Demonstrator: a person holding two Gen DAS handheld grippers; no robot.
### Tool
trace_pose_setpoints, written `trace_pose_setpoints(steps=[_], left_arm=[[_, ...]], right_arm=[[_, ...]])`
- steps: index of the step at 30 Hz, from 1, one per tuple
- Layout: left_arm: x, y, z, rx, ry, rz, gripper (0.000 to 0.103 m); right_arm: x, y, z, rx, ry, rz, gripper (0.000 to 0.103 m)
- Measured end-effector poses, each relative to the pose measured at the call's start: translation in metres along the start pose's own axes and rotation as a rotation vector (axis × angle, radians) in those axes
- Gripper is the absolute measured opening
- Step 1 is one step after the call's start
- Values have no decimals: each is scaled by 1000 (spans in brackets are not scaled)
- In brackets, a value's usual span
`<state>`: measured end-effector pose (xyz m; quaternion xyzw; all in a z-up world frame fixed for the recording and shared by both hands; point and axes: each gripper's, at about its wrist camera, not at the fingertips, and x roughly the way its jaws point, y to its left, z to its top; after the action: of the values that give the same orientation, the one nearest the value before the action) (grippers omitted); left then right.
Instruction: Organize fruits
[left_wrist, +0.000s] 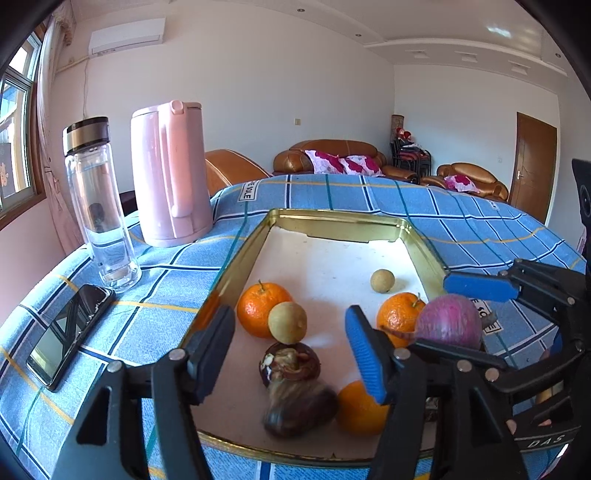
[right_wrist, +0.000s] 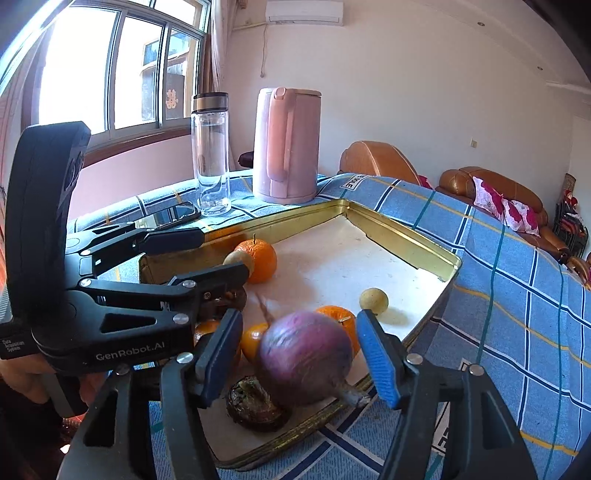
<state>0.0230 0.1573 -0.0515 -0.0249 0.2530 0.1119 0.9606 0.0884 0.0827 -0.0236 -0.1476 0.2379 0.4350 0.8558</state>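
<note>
A gold-rimmed tray holds three oranges, two small tan fruits and a cracked dark purple fruit. My left gripper stands open over the tray's near end. A second dark fruit is blurred below its fingers, touching neither pad. My right gripper is open too. A round purple fruit, blurred, sits between its blue pads with a gap on each side, above the tray's near rim. In the left wrist view the right gripper flanks that fruit.
On the blue plaid cloth left of the tray stand a glass bottle and a pink kettle, with a phone lying flat. Brown sofas sit beyond the table. A hand holds the left gripper.
</note>
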Motion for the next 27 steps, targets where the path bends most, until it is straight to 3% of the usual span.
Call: trace_pose_setpoints(steps=[8,12,27], left_arm=[[-17,2,4,-6,-58,15,78],[-28,4,6,-24,-103,26,94],[-51,0,13,-34,-166,28,102]], right_arm=[[-13,1,-2,5,-42,-48,73],[-22,0,-5,20,-68,-96,75],[-70,-6,-5,45,-184,-253,81]])
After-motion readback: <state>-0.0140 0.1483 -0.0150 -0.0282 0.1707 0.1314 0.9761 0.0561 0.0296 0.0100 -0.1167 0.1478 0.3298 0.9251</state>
